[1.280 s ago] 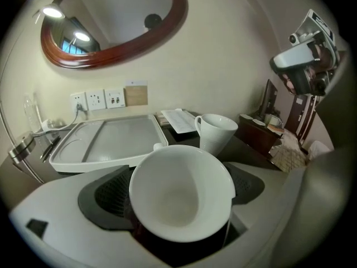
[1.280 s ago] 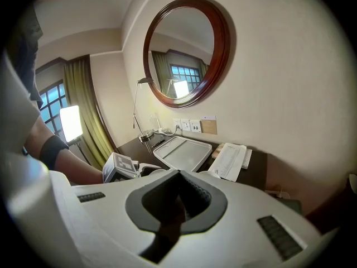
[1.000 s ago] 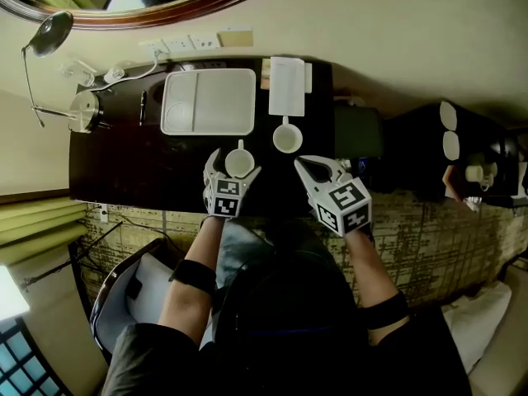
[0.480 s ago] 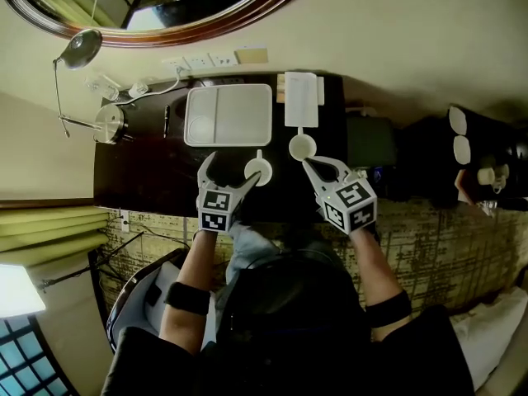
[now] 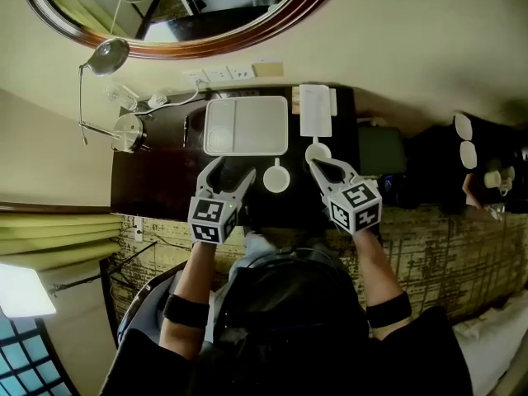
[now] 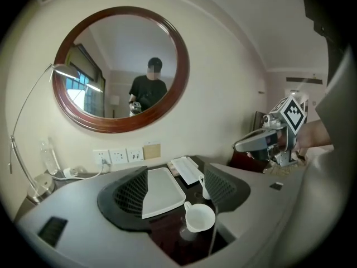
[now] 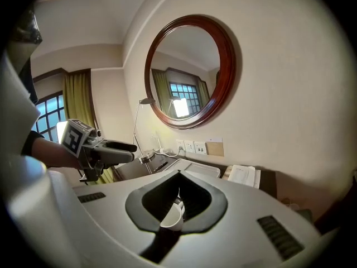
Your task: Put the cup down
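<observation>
A white cup (image 5: pixel 276 176) stands upright on the dark table (image 5: pixel 161 180), with no gripper touching it. My left gripper (image 5: pixel 233 170) hovers to its left and nearer me. Its jaws have just been closing but stand open with nothing between them. In the left gripper view the cup (image 6: pixel 199 217) sits on the table below the jaws. A second white cup (image 5: pixel 318 151) stands further back, by the tips of my right gripper (image 5: pixel 313 165), which is shut on nothing. In the right gripper view a cup (image 7: pixel 172 216) shows just below the shut tips (image 7: pixel 178 192).
A white tray (image 5: pixel 246 126) lies behind the cups, and a folded white paper (image 5: pixel 316 110) lies to its right. A desk lamp (image 5: pixel 125 130) stands at the table's left end, below wall sockets (image 5: pixel 219 74) and a round mirror (image 5: pixel 177 11). A dark box (image 5: pixel 379 151) adjoins the table's right end.
A second ago the left jaws stood around the cup. They have since lifted off, drawn back to the left and narrowed. The cup stays on the table. The right gripper rose slightly, still shut.
</observation>
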A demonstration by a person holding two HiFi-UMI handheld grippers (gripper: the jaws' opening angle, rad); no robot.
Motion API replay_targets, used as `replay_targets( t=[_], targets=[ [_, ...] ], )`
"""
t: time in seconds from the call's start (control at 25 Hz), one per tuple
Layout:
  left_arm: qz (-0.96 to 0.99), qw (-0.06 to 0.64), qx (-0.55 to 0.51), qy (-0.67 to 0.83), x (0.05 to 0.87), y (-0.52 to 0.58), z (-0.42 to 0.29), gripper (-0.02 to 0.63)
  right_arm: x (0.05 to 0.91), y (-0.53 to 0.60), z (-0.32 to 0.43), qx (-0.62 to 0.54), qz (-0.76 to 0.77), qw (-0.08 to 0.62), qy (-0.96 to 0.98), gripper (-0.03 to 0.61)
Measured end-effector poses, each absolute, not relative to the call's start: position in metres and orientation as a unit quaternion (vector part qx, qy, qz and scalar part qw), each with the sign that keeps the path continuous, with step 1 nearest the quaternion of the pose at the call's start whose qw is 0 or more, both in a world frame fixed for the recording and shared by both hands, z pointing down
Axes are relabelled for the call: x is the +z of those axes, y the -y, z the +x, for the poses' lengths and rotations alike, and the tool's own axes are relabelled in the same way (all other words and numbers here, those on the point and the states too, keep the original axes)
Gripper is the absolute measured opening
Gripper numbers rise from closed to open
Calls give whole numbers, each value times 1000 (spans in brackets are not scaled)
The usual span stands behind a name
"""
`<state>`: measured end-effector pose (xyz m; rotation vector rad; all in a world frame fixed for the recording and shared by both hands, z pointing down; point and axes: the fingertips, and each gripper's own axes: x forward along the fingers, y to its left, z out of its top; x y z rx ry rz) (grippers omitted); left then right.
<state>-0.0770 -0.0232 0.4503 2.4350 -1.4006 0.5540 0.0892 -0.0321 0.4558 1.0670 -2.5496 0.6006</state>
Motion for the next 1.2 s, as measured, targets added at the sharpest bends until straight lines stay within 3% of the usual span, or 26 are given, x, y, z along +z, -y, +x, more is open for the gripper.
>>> replay_targets(
  t=[0.12,0.4,0.8,1.2],
  targets=[
    [838,138,192,493,437,23,-94,189,451,34,81,206,375,155,890,6],
    [825,170,178,509,420,27,-131,5,444,40,65,192,384,165,888,6],
    [813,204,182,515,423,27,-160,4,453,37,61,195,401,182,876,6],
    [816,193,186,512,430,15,-164,3,461,30,64,202,405,190,871,6]
  ],
)
